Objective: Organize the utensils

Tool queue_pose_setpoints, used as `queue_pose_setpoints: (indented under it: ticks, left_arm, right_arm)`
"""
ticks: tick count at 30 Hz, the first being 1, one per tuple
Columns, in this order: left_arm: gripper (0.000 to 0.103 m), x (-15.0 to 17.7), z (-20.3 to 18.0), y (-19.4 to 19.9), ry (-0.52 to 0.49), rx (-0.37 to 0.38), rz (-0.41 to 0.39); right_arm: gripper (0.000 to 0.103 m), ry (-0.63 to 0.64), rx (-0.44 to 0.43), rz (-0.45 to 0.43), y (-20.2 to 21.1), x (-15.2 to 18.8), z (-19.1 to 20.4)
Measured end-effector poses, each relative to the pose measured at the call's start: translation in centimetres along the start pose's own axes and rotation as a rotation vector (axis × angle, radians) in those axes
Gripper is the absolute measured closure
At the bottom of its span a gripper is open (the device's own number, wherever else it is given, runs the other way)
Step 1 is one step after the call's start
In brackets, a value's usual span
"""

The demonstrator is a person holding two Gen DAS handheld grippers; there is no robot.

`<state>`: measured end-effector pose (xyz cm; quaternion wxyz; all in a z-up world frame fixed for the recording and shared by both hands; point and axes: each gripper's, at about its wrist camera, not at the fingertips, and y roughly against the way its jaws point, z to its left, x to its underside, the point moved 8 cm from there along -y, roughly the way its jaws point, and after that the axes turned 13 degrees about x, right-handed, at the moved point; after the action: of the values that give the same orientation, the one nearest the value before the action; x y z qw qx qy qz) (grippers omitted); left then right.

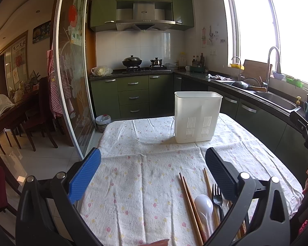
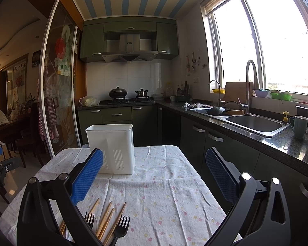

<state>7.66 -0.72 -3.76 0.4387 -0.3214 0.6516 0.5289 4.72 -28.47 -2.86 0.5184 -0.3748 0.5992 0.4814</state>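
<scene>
A white slotted utensil holder [image 1: 197, 116] [image 2: 110, 148] stands upright at the far side of the cloth-covered table [image 1: 149, 174] [image 2: 164, 184]. Wooden chopsticks [image 1: 190, 205] [image 2: 106, 219], a white spoon [image 1: 204, 205] and black forks [image 1: 217, 196] [image 2: 121, 225] lie loose on the cloth near the front. My left gripper [image 1: 153, 174] hovers open above the table, the utensils under its right finger. In the right wrist view my right gripper [image 2: 154, 174] is open too, with the utensils below its left finger. Neither holds anything.
Green cabinets and a dark counter with a sink [image 2: 254, 123] and tall faucet [image 2: 250, 86] run along the right. A mug [image 2: 298, 126] stands by the sink. A stove with pots [image 1: 132, 61] is at the back. Left are a glass sliding door [image 1: 71, 71] and dining chairs [image 1: 37, 119].
</scene>
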Motion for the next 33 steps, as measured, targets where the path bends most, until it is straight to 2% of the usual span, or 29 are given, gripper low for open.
queue_pose_setpoints:
  ticks: [18, 21, 23, 25, 30, 33]
  left_arm:
    - [0.006, 0.3, 0.0, -0.2, 0.000, 0.002, 0.002]
    - [0.006, 0.5, -0.1, -0.5, 0.003, 0.007, 0.017]
    - [0.006, 1.1, -0.2, -1.3, 0.024, 0.048, 0.085]
    - [0.006, 2.1, 0.0, -2.7, 0.089, 0.111, 0.213]
    - [0.006, 5.9, -0.9, -6.2, 0.298, 0.304, 0.562]
    - [0.006, 7.5, -1.8, -7.5, 0.293, 0.296, 0.695]
  right_arm:
    - [0.004, 0.001, -0.001, 0.003, -0.1, 0.1, 0.1]
    - [0.004, 0.000, -0.028, 0.025, -0.4, 0.3, 0.3]
    - [0.004, 0.004, -0.077, 0.074, -0.9, 0.8, 0.8]
    - [0.004, 0.024, -0.139, 0.158, -1.7, 1.4, 1.7]
    - [0.004, 0.079, -0.258, 0.472, -4.0, 4.6, 3.4]
    - [0.004, 0.135, -0.288, 0.655, -5.1, 7.3, 4.2]
